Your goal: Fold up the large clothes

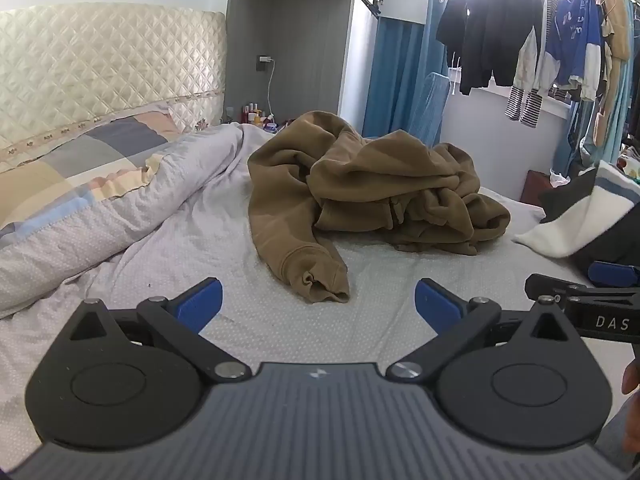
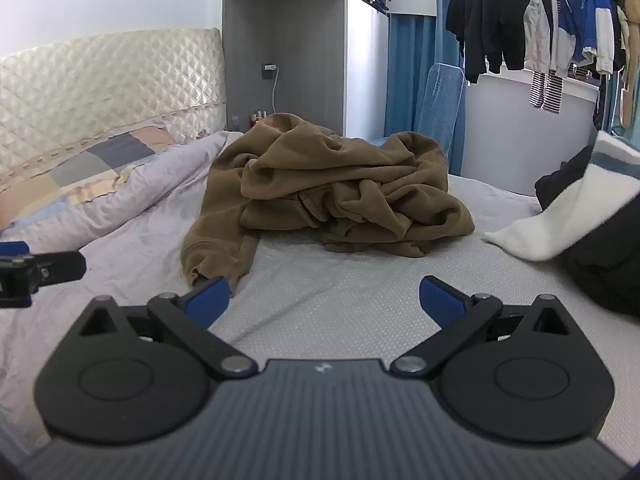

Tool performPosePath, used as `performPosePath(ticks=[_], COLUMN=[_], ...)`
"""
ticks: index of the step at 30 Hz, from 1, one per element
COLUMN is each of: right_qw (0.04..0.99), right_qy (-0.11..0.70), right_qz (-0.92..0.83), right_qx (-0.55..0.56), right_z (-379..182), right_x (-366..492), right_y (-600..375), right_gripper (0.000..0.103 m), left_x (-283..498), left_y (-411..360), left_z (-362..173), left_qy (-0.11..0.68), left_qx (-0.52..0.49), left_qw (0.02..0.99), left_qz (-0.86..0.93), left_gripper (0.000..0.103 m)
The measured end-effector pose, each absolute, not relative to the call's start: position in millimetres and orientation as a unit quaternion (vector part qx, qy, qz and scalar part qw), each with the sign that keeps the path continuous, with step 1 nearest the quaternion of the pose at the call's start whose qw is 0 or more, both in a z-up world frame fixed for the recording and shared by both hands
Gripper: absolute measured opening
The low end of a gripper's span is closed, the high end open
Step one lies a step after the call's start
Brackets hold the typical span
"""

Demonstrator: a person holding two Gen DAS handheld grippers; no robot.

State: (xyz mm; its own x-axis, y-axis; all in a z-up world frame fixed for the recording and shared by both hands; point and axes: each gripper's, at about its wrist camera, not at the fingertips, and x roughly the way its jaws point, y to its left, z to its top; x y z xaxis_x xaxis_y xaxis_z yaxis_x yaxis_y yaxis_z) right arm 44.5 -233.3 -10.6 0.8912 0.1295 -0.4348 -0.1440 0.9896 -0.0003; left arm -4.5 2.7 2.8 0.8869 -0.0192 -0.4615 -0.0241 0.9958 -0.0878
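A large brown sweatshirt [image 1: 376, 184] lies crumpled in a heap on the bed, one sleeve stretched toward me with its cuff [image 1: 320, 284] nearest. My left gripper [image 1: 318, 300] is open and empty, just short of that cuff. In the right wrist view the sweatshirt [image 2: 340, 184] lies ahead, its sleeve cuff [image 2: 204, 268] beside my left blue fingertip [image 2: 210, 294]. My right gripper [image 2: 324, 300] is open and empty over the bare sheet. Part of the right gripper shows at the edge of the left wrist view [image 1: 580, 300], and the left gripper at the edge of the right wrist view [image 2: 36, 268].
A rolled quilt [image 1: 100, 208] and patchwork pillow [image 1: 80, 152] lie along the left by the padded headboard [image 1: 100, 60]. A black, white and blue garment pile [image 1: 592, 208] sits at the right. Clothes hang on a rack [image 1: 540, 40] behind. The grey sheet [image 2: 360, 288] is the bed's surface.
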Motion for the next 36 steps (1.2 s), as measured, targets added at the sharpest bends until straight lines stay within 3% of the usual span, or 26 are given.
performPosePath(ticks=[36], right_qw=[0.973], right_qy=[0.226], right_qz=[0.049], right_qx=[-0.012], right_z=[-16.3], right_x=[41.4], right_y=[-235.7], right_gripper=[0.103], left_x=[-0.3], left_y=[-0.1], left_z=[-14.1], left_qy=[0.248], left_qx=[-0.056], left_qw=[0.967], left_qz=[-0.021], left_gripper=[0.103])
